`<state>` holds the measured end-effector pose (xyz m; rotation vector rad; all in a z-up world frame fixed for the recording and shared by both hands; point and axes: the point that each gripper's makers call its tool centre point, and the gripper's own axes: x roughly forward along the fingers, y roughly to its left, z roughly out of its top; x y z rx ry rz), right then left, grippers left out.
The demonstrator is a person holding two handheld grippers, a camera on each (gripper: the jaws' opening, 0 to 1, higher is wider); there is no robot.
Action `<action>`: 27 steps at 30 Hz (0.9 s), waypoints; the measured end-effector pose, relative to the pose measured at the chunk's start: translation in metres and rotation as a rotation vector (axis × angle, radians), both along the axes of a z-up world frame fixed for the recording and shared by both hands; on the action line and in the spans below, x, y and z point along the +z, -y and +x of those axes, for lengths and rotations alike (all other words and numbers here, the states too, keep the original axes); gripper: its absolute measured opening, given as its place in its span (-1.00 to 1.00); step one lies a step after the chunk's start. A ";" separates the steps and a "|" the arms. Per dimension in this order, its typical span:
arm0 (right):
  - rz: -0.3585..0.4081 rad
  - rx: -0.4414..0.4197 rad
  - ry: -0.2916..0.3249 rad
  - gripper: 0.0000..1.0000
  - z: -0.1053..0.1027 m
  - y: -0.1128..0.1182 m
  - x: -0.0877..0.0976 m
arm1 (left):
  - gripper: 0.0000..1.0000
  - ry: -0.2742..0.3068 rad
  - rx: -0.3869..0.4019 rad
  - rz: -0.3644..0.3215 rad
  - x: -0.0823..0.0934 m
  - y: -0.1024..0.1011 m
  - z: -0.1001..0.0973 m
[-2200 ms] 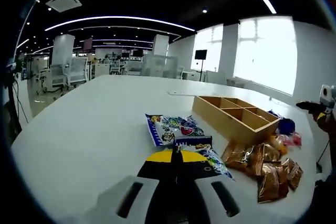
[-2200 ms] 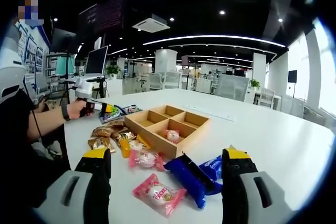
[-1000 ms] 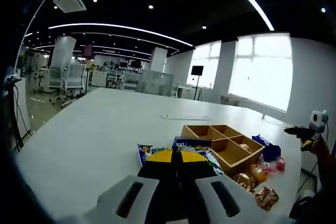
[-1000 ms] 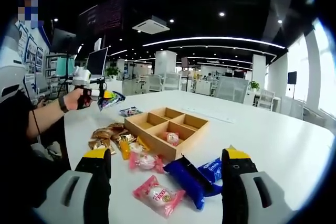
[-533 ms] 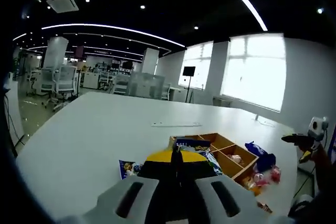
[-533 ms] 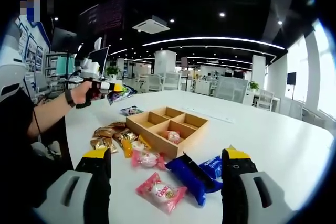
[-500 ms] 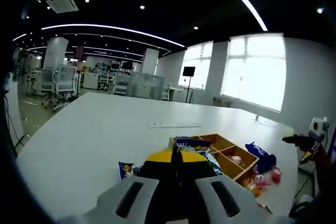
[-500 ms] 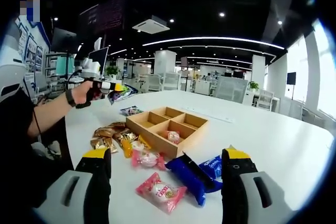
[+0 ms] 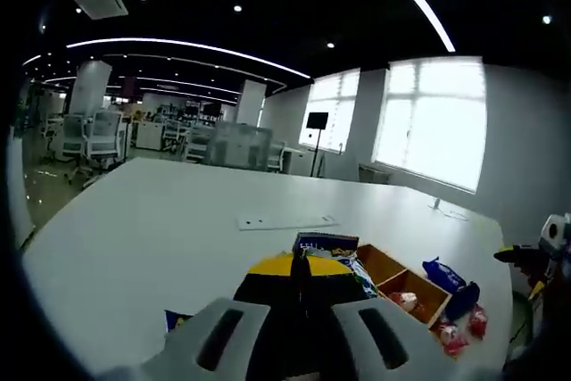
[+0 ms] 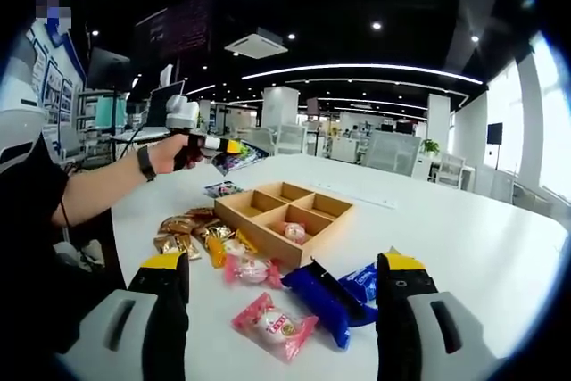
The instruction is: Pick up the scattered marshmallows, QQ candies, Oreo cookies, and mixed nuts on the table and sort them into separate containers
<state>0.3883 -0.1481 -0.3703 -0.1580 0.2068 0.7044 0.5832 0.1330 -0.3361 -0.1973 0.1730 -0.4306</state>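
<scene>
My left gripper (image 9: 302, 262) is shut on a colourful QQ candy packet (image 9: 325, 243), held in the air. In the right gripper view a hand carries that left gripper (image 10: 233, 146) with the packet (image 10: 243, 159) above the table, just left of the wooden divided tray (image 10: 268, 214). One tray compartment holds a pink marshmallow (image 10: 293, 232). My right gripper (image 10: 282, 276) stands open above a pink marshmallow pack (image 10: 275, 328) and blue Oreo packs (image 10: 324, 297). Gold nut packs (image 10: 182, 230) lie left of the tray. Past my left jaws I see the tray (image 9: 423, 291) and Oreo packs (image 9: 450, 277).
A second QQ packet (image 10: 220, 189) lies on the table behind the tray. Another marshmallow pack (image 10: 250, 270) and a yellow pack (image 10: 212, 252) sit at the tray's front. The white table (image 10: 464, 229) stretches bare to the right. Office chairs and desks stand far behind.
The left gripper has carried the QQ packet further toward the tray, and its view has swung with it. The right gripper has stayed still and open.
</scene>
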 end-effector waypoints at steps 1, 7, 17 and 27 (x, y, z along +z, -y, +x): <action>-0.003 0.000 -0.001 0.64 0.000 0.000 -0.001 | -0.87 -0.002 -0.002 0.001 -0.001 0.003 0.004; -0.001 0.003 -0.001 0.64 -0.002 -0.003 -0.001 | -0.87 -0.038 0.004 -0.126 -0.014 0.015 0.021; -0.015 0.006 -0.002 0.64 -0.007 -0.004 0.000 | -0.87 -0.072 0.030 -0.141 -0.039 0.031 0.041; -0.020 -0.004 -0.008 0.64 -0.010 -0.001 -0.003 | -0.86 -0.037 0.030 -0.125 -0.040 0.045 0.047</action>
